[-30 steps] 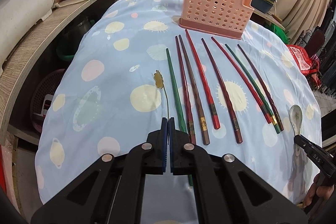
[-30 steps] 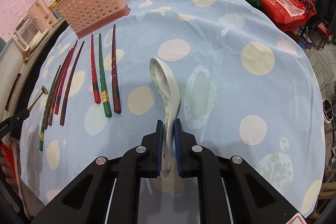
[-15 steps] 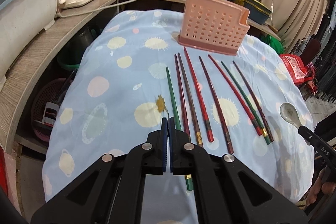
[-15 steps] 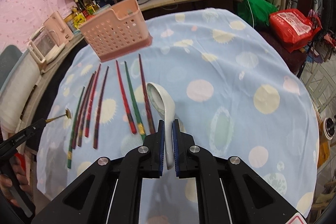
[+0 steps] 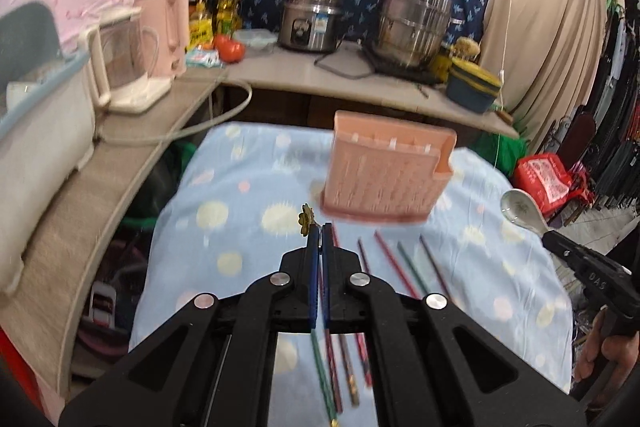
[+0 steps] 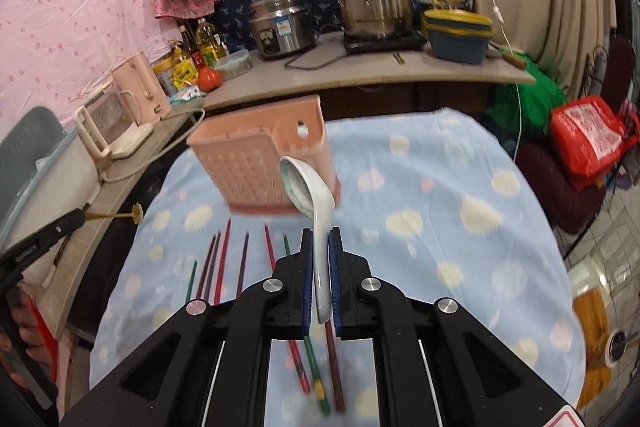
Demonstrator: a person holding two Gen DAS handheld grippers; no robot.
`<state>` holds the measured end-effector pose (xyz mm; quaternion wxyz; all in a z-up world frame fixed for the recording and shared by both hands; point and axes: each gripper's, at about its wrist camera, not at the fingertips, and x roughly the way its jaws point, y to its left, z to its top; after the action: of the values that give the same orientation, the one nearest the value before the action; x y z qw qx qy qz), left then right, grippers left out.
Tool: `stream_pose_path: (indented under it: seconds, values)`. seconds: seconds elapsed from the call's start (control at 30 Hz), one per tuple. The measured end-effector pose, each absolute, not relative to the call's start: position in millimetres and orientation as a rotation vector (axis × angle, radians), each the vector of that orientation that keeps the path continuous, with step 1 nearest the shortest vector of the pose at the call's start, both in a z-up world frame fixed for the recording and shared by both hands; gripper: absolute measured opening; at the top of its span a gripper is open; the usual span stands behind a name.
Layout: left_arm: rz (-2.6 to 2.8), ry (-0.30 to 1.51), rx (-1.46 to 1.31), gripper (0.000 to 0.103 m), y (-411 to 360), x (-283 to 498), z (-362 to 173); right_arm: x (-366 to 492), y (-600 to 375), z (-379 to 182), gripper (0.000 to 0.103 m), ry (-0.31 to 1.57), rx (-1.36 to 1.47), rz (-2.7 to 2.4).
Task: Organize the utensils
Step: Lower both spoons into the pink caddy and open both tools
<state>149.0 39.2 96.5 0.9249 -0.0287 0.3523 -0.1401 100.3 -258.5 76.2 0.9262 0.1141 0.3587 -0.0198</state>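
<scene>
The left gripper point(image 5: 319, 227) has its fingers pressed together on the thin stem of a small brass pick topped with a flower-shaped head point(image 5: 307, 219); the flower pokes out just past the fingertips, in the air in front of the pink utensil basket point(image 5: 386, 173). From the right wrist camera the same pick point(image 6: 120, 216) sticks out level from the left gripper point(image 6: 82, 215), to the left of the basket point(image 6: 256, 163).

The right gripper point(image 6: 321, 231) is nearly closed, its blue-padded fingers point(image 6: 307, 267) clamped on the handle of a white ceramic soup spoon point(image 6: 310, 195). The bowl of the spoon points up and away, overlapping the basket's near right corner in this view. In the left wrist camera the spoon point(image 5: 520, 209) is held up to the right of the basket by the right gripper point(image 5: 548, 237), and a hand point(image 5: 604, 363) grips its handle lower right.

The basket stands upright near the far edge of the desk point(image 6: 460, 227), which is covered in a light blue cloth with pale sun and planet prints. Chopsticks point(image 6: 224, 255) in red, green and dark brown lie in a row on the cloth in front of the basket, running toward the cameras and passing under both grippers.

The letters "DAS" show on the right gripper's body in the left wrist view; printing on the left gripper's body in the other view is too blurred to read. The red bag point(image 6: 586, 135) right of the basket has print too small to make out.
</scene>
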Motion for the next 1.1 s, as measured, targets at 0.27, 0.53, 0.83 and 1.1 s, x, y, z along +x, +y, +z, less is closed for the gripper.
stream_pose_path:
  seconds: [0.27,0.53,0.83,1.1]
  values:
    - [-0.332,0.617,-0.051,0.001,9.7,211.8,150.1,188.9,-252.1,95.3,0.008,0.783,0.169,-0.032]
    - [-0.378,0.660,-0.036,0.001,-25.7,262.5,141.3,241.4,-245.5,79.1,0.008,0.877,0.104,-0.051]
    - [-0.392,0.760,-0.026,0.001,-41.8,286.6,101.6,263.7,-243.0,60.9,0.008,0.952,0.059,-0.057]
    - [-0.366,0.794,-0.044,0.002,-39.2,296.6,86.1,274.8,-237.5,64.1,0.010,0.914,0.056,-0.066]
